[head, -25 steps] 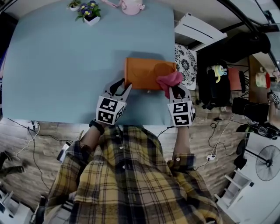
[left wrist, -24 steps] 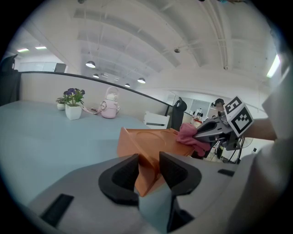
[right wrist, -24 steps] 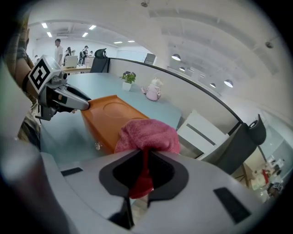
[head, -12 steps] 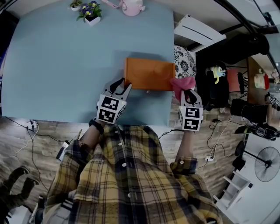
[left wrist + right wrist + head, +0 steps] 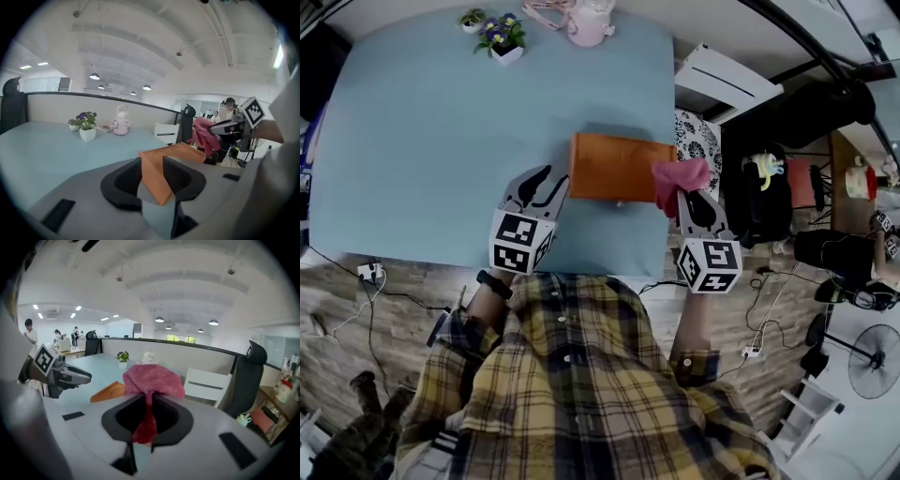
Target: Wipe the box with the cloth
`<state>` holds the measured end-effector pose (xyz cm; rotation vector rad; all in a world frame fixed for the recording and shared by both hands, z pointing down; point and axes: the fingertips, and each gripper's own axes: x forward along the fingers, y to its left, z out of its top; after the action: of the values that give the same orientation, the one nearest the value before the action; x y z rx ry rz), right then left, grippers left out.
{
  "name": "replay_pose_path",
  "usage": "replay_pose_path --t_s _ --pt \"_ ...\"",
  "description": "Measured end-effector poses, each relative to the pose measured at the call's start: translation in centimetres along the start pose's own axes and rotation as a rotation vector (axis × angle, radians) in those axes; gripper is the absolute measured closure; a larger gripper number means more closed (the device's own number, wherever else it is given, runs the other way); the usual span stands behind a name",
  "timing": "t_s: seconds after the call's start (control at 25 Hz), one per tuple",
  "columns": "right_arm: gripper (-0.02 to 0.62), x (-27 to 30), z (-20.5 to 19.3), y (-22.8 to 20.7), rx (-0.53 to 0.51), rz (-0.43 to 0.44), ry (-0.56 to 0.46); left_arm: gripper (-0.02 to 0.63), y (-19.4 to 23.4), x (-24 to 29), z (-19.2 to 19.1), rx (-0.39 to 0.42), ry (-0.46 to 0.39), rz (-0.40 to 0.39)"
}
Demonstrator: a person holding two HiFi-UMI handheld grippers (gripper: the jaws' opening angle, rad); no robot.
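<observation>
An orange box [image 5: 617,167] lies flat on the light blue table [image 5: 431,141], close to its right edge. My right gripper [image 5: 685,199] is shut on a pink cloth [image 5: 679,178], which bunches up in the air over the box's right end. In the right gripper view the cloth [image 5: 152,378] bulges out past the jaws and hangs down between them. My left gripper [image 5: 547,181] is open, raised just left of the box's left end, and holds nothing. In the left gripper view the box's corner [image 5: 187,152] shows beyond the parted jaws.
A small pot of flowers [image 5: 502,36] and a pink kettle [image 5: 586,23] stand at the table's far edge. Off the right edge are a white chair [image 5: 727,70], a patterned cushion [image 5: 700,136] and dark office chairs. My plaid-shirted body fills the near side.
Both grippers have risen. The left one drew back leftward from the box's near left corner. The right one swung the cloth off the box's right end, then back above it.
</observation>
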<state>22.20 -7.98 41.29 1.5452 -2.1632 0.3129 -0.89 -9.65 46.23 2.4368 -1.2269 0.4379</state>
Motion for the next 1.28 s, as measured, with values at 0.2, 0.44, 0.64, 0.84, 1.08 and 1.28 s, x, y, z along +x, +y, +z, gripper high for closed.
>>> replay_pose_path --t_s 0.2,0.44,0.64,0.84,1.08,1.28 --pt "0.549 -0.4 3.2 2.9 0.043 0.09 -0.114 0.477 0.7 -2.9 3.2 0.0 -0.079 0.035" --pt "0.549 -0.6 5.5 6.1 0.039 0.173 -0.173 0.512 1.0 -6.0 5.7 0.003 -0.155 0.058" --pt "0.549 -1.3 6.3 7.3 0.042 0.193 -0.197 0.528 0.8 -8.1 7.1 0.014 -0.196 0.072" --pt "0.549 -1.8 6.2 7.5 0.054 0.186 -0.204 0.549 0.9 -9.6 7.6 0.019 -0.223 0.087" --pt "0.549 -2.2 5.8 7.3 0.051 0.18 -0.198 0.591 0.9 -10.5 7.2 0.041 -0.211 0.11" --pt "0.549 -2.8 5.2 7.4 0.042 0.179 -0.19 0.615 0.2 -10.6 6.9 0.033 -0.21 0.09"
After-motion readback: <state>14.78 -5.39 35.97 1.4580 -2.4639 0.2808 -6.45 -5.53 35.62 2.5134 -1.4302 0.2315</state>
